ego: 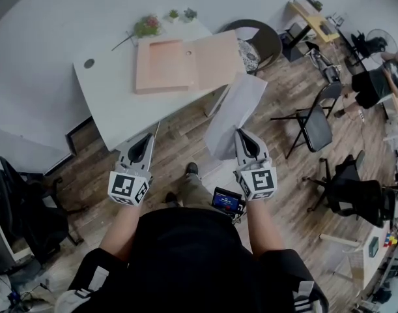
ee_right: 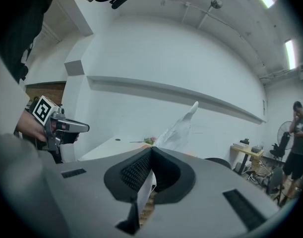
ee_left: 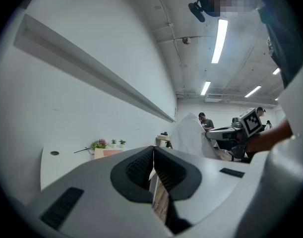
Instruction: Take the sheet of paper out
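A white sheet of paper (ego: 234, 109) hangs in the air over the wooden floor, off the table's near edge. My right gripper (ego: 241, 132) is shut on its lower end. In the right gripper view the sheet (ee_right: 178, 130) rises from between the closed jaws (ee_right: 151, 148). An open pink folder (ego: 185, 62) lies flat on the white table (ego: 114, 103). My left gripper (ego: 148, 135) hovers just off the table's near edge, its jaws together (ee_left: 153, 148) with nothing held. From the left gripper view the sheet (ee_left: 191, 135) and right gripper (ee_left: 230, 133) show to the right.
Small potted plants (ego: 146, 26) stand at the table's far edge. A round chair (ego: 264, 41) sits behind the table, a folding chair (ego: 312, 126) and an office chair (ego: 355, 194) to the right, a dark chair (ego: 23, 207) at left. A person (ego: 374, 83) stands far right.
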The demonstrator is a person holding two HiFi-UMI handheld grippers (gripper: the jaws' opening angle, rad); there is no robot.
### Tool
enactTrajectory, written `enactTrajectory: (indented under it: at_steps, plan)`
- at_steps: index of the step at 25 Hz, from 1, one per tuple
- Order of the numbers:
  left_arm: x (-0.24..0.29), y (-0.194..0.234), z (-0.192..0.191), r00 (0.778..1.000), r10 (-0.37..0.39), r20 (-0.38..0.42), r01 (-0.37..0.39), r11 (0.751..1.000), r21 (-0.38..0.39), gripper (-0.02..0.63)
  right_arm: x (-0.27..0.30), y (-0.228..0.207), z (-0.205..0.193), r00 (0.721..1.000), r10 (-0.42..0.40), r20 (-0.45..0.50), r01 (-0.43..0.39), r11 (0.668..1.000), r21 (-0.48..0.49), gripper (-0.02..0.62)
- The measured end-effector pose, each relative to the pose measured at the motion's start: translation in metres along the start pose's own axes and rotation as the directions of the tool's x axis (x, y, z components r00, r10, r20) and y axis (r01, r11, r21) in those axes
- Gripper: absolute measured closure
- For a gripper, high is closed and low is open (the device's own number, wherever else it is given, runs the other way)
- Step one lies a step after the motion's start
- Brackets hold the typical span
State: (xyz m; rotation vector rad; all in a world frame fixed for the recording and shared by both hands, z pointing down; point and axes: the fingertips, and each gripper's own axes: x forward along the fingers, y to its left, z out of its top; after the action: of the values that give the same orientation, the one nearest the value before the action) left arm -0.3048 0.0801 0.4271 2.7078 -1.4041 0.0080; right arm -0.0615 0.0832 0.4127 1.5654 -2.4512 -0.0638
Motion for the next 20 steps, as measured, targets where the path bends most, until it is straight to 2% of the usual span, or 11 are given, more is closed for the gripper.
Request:
enactTrajectory:
  at_steps: [7,12,20]
  plan:
    - [-0.029,-0.018,-0.013,1.0,-0.015,-0.008,0.015,1.0,-0.007,0.601,-0.029,0.024,-0.007,1.0,0.002,-0.004,-0.002,1.0,0.004,0.583]
    - [-0.037,-0.032,-0.015,1.0,-0.017,-0.021,0.017,1.0,0.006,0.601,-0.038,0.027,-0.022,0.999,0.045,0.009,-0.045,0.997,0.069,0.583]
    - [-0.028,-0.054,-0.003,1.0,0.001,-0.024,0.0,1.0,0.021,0.601,-0.057,0.019,-0.037,0.997,0.081,0.012,-0.082,0.992,0.099,0.583]
